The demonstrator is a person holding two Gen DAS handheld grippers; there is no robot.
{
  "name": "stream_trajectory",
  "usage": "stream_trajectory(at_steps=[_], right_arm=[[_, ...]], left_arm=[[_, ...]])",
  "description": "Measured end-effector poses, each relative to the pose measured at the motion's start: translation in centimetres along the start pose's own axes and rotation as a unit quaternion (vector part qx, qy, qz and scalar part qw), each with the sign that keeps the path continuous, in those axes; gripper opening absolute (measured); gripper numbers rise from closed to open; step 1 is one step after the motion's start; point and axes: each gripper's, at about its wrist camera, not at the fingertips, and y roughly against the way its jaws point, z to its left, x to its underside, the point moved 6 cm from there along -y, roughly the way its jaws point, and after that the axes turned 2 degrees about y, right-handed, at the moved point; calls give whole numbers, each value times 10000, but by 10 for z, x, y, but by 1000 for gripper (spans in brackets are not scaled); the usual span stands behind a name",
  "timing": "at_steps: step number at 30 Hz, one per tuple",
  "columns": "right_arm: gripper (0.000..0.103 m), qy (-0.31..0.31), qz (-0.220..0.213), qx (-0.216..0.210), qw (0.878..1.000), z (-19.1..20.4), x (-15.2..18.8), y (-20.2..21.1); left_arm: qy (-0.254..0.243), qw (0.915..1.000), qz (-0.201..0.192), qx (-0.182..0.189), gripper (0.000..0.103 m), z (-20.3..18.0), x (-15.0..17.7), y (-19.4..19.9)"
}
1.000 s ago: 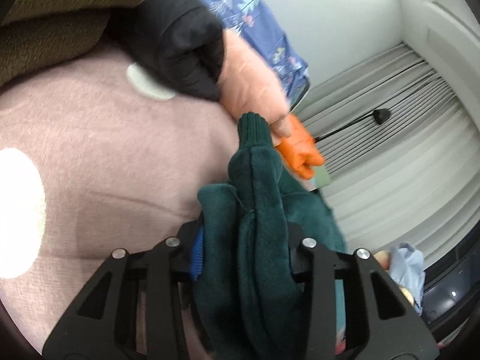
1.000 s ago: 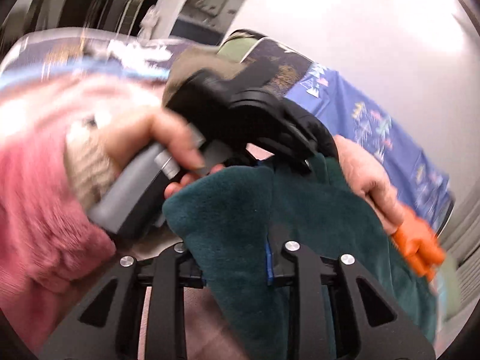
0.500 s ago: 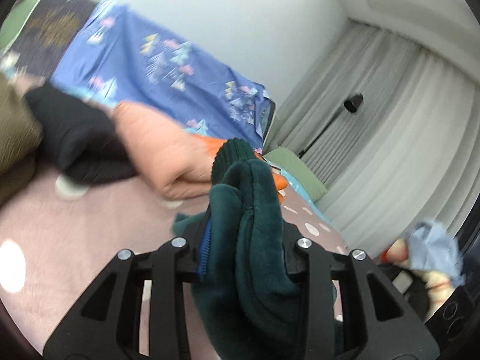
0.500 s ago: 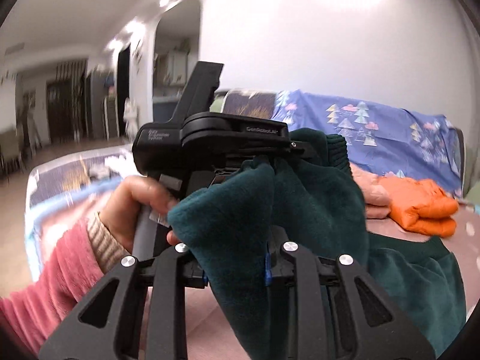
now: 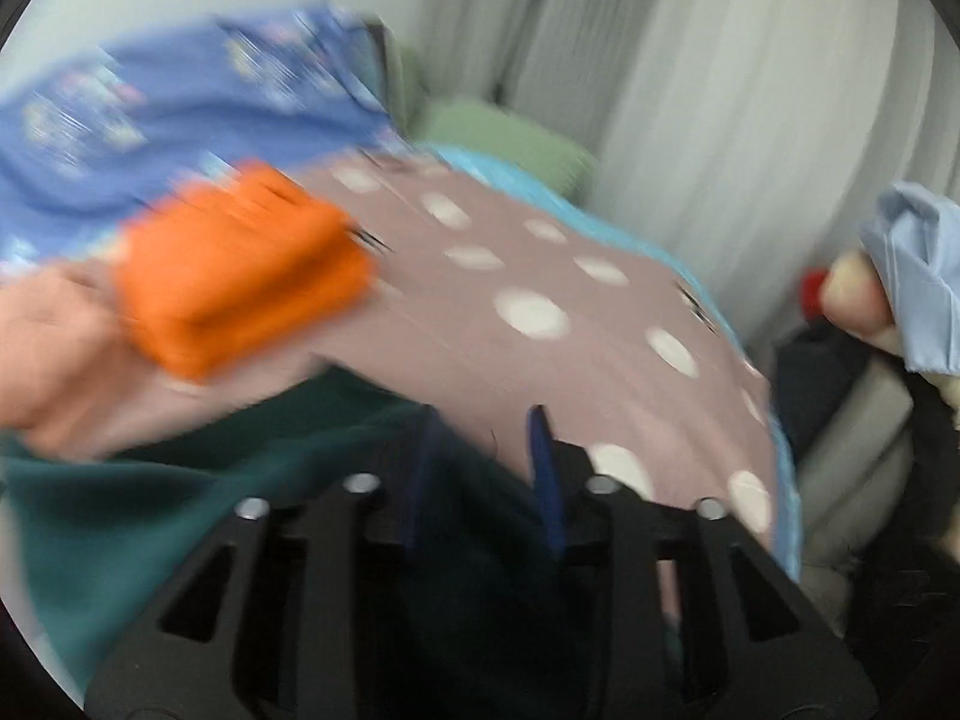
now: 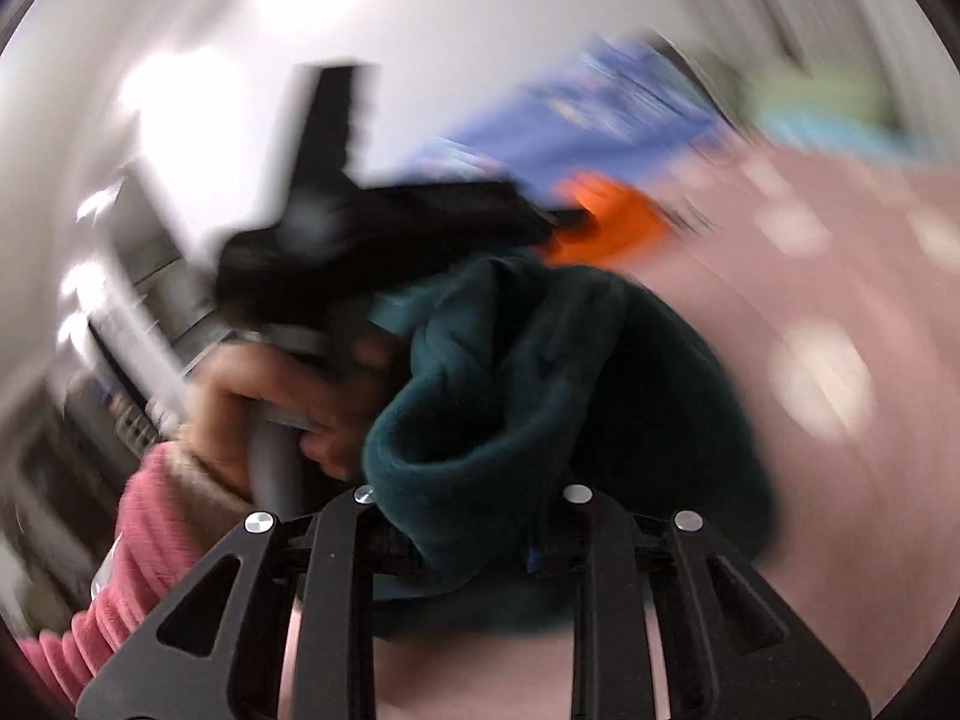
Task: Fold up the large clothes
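both views are smeared with motion blur. in the left wrist view the left tongs [image 5: 480,474] have their blue-lined jaws closing, and dark green cloth of the dark green garment [image 5: 180,492] lies between and below them; whether the pads press on it cannot be told through the blur. the garment spreads away to the left of the tongs over the bed. ahead of the tongs lies the mauve bedspread with white dots [image 5: 540,312] (its far edge shows a light blue trim). ahead and to the left sits a folded orange garment [image 5: 240,276], with a peach folded garment [image 5: 54,360] just beside it on the left. beyond them hangs a blue patterned cover [image 5: 180,114], and a green cushion [image 5: 498,132] lies at the far end of the bed. pale curtains [image 5: 720,90] fill the background. to the right of the tongs a light blue cloth [image 5: 918,276] shows at the edge.

in the right wrist view the right tongs [image 6: 474,534] are clamped on a thick bunch of the dark green garment [image 6: 540,396], which bulges up and forward out of the jaws. just ahead and to the left, the person's left hand [image 6: 270,396] grips the grey handle of the other black gripper, with a pink sleeve [image 6: 138,558] below it.
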Motion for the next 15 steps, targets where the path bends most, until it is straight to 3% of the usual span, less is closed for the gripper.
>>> stream_trajectory(at_steps=[3,6,8,10,11,13,15], right_arm=[[24,-860,354,-158,9955,-48,21,-7],[28,-847,402,-303,9951,-48,25,-6],[41,-893,477,-531,9934,-42,19,-8],[55,-819,537,-531,9938,-38,9,-16],[55,-710,544,-499,9947,-35,7,-22],[35,-718,598,-533,9942,-37,5,-29],[30,-706,459,-634,9944,-35,-3,-20]], left_arm=[[216,9990,368,163,27,-7,7,-43],[-90,9987,502,30,28,-21,9,-53],[-63,9989,439,176,28,-19,10,-46],[297,9982,347,391,27,-5,8,-40],[408,9976,313,466,27,-2,8,-37],[550,9970,204,495,27,2,6,-31],[506,9981,28,354,27,0,1,-20]])
